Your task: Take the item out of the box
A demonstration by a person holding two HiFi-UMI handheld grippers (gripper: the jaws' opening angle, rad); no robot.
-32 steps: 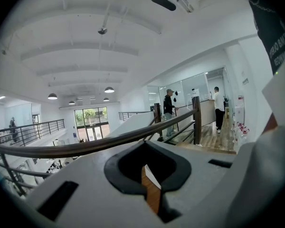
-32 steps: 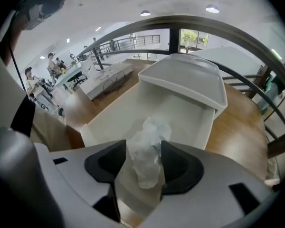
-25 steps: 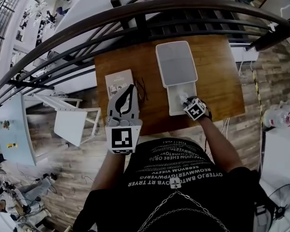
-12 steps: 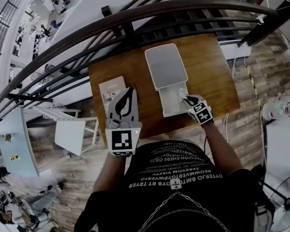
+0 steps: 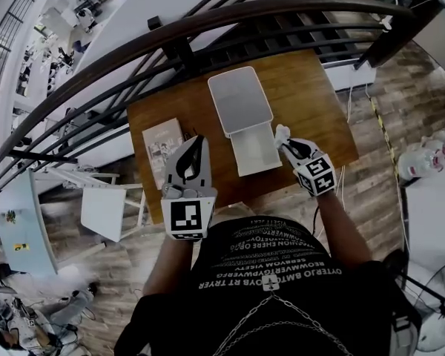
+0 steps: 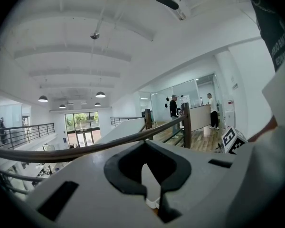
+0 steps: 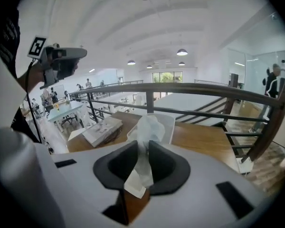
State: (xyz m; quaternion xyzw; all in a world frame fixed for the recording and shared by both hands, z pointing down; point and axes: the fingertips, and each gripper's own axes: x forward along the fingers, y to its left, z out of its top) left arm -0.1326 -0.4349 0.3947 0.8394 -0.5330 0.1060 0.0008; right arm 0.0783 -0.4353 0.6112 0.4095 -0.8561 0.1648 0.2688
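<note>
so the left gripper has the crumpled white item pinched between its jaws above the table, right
Not quite: it is the right gripper that has the crumpled white item pinched between its jaws above the table. Those jaws have just been closing, and the item is between them. The right gripper view shows this.

Your right gripper (image 7: 142, 143) has just been closing its jaws, and they now pinch a crumpled white item (image 7: 148, 123), which sticks up above the dark pads. Behind it a white box (image 7: 172, 123) stands on the wooden table (image 7: 204, 141). A flat booklet (image 7: 102, 128) lies on the table to the left of the box. A dark railing (image 7: 190, 88) runs across behind the table. At the upper left your left gripper (image 7: 71, 58) is held up high, its marker cube facing this way.
</note>
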